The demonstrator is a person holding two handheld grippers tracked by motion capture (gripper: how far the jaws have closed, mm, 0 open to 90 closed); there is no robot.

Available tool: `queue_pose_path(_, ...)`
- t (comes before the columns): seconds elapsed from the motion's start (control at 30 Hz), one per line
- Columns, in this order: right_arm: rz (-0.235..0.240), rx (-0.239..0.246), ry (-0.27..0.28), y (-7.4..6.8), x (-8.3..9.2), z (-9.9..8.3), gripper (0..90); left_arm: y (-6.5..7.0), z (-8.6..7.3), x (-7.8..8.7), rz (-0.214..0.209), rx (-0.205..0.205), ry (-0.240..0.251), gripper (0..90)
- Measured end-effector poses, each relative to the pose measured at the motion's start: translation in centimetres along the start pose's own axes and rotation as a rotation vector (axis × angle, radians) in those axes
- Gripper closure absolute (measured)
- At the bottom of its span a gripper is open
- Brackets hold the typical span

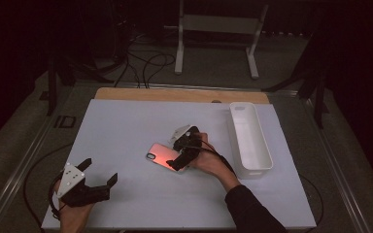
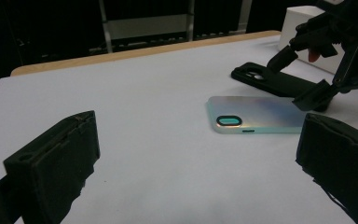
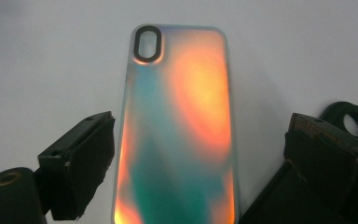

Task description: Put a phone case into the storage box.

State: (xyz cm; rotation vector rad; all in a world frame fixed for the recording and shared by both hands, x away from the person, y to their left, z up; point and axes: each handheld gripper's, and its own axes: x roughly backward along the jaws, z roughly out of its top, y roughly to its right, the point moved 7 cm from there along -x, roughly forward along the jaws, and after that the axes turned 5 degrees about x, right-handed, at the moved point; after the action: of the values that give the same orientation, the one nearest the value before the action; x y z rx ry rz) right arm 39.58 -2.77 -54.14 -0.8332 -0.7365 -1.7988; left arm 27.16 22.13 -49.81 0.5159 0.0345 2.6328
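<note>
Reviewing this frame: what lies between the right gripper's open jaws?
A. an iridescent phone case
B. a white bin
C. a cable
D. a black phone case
A: in the right gripper view the iridescent phone case lies flat on the table between the open jaws of the right gripper, while the black phone case lies beside it.

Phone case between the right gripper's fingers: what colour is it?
The phone case is iridescent, orange blending into teal-green, with a pale rim. Right gripper view shows it best.
</note>
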Motion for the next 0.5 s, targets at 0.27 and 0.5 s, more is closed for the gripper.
queue_pose_path(0.27,0.016,-0.014,-0.018,-0.2,-1.0,-0.4,8.7,0.0,0.0,0.0,-0.003,0.004,0.002,0.0)
queue_pose_path(0.5,0.039,-0.018,-0.063,-0.4,-1.9,-0.9,8.7,0.0,-0.1,0.0,-0.006,0.007,-0.001,0.0)
